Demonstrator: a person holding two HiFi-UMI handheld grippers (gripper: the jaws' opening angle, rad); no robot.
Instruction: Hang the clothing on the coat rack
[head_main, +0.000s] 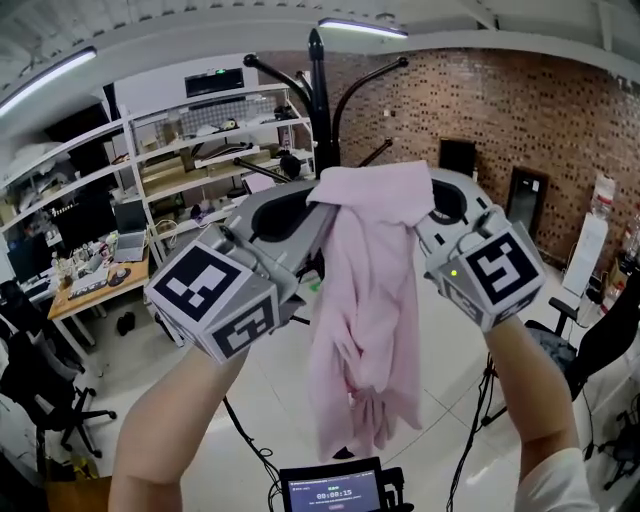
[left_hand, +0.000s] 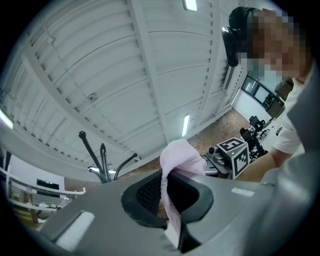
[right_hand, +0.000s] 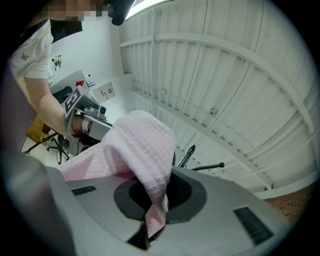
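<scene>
Brick-walled workshop behind. Raised before rack (head_main: 318, 100): pink garment (head_main: 370, 300), pinched tight by left gripper (left_hand: 169, 195) and right gripper (right_hand: 159, 197). Lifted, not yet hung; hooking remains.

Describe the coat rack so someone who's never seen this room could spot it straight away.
Find where the brick wall meets the white shelving at the back of the room. The coat rack stands there, directly behind the pink garment. Unlike the boxy shelves beside it, it is a single black pole with thin curved arms spreading near its top.
</scene>
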